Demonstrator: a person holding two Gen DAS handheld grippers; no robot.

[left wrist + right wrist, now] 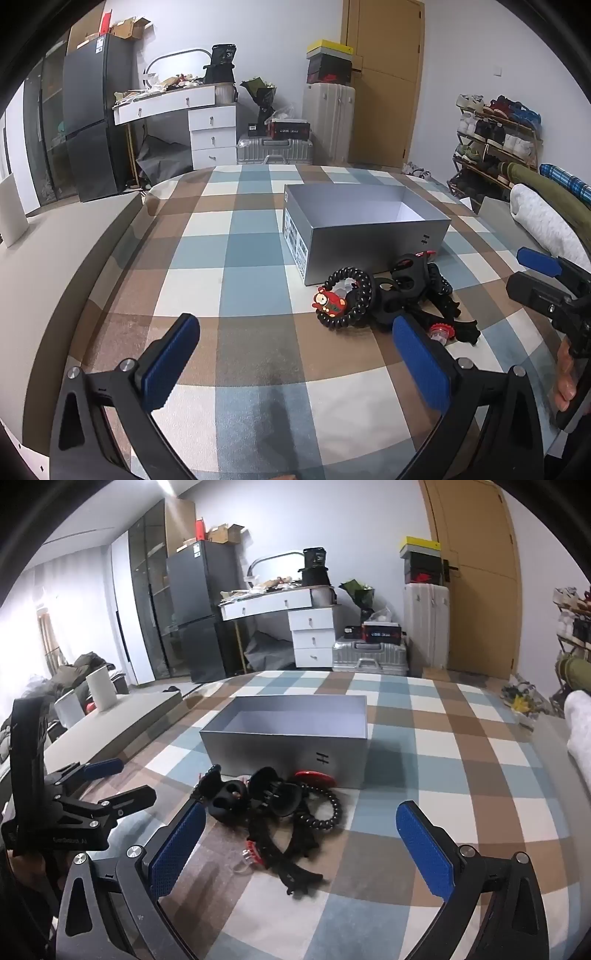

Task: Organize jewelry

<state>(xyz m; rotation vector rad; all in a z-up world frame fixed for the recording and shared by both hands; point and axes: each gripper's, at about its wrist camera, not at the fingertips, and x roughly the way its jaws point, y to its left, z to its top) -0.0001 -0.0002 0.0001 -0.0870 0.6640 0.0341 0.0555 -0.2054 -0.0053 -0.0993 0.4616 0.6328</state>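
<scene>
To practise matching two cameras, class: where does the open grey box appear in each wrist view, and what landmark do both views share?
Left wrist view: the grey box sits right of centre, behind the pile of black hair accessories.
Right wrist view: the grey box sits centre, slightly left, again behind the pile.
Shared landmark: the white drawer unit by the back wall.

Even indoor light, soft shadows, strong fisheye bending, dark vignetted corners
</scene>
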